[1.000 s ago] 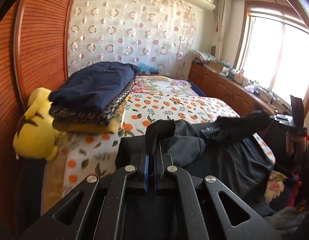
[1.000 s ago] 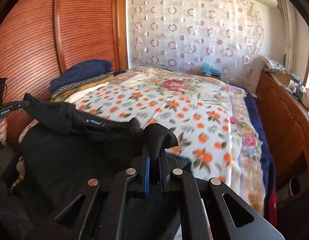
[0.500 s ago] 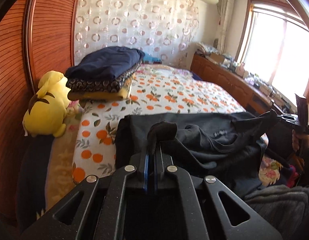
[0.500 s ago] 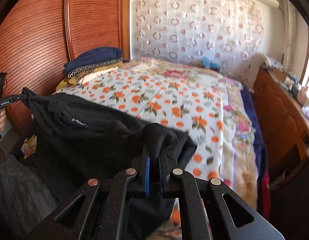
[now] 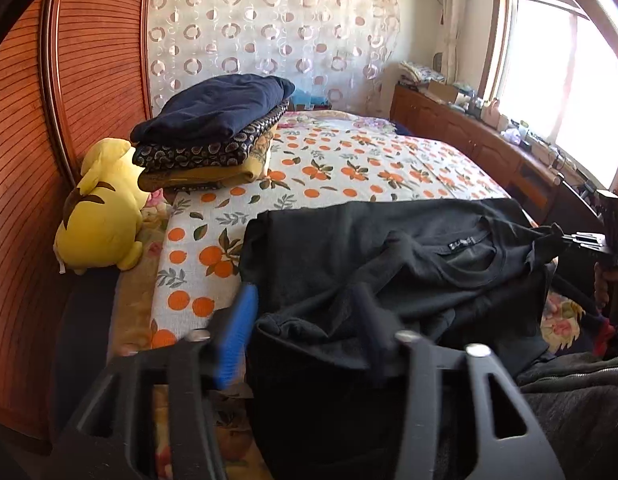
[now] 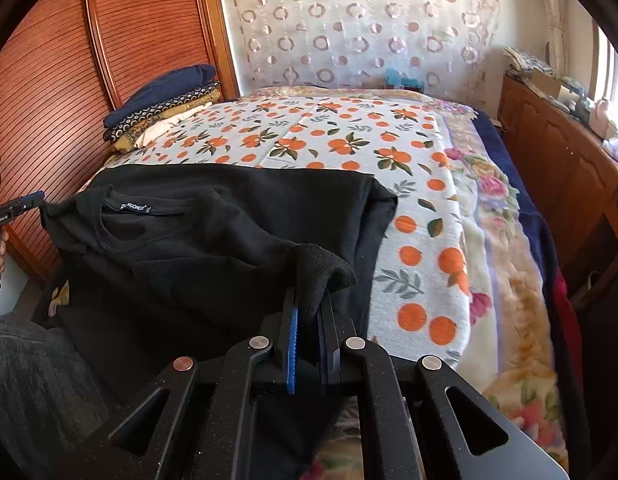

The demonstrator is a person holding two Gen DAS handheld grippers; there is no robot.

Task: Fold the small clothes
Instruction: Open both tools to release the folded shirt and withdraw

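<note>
Left wrist view: my left hand-held gripper point(image 5: 305, 332) jaws opening, black shirt point(image 5: 389, 248) hem loose between them, shirt spread on bed point(image 5: 349, 168) (folded stack point(image 5: 213, 128) at 11 o'clock). Right wrist view: my right hand-held gripper point(image 6: 309, 312) clamped on shirt fabric at 6 o'clock.

The shirt point(image 6: 213, 240) is black, with a dark neck label lettered in white. The bedsheet point(image 6: 349, 140) is white, printed with oranges and green leaves. The blanket point(image 6: 505, 264) beneath is patterned in pink flowers on cream and lavender. The folded stack point(image 5: 213, 132) is layered navy, dark with small pale rings, and mustard. The plush toy point(image 5: 101, 216) is yellow with brown marks. The curtain point(image 5: 269, 32) is pale, patterned with rings. The tongs' pads point(image 6: 291, 344) are blue.
</note>
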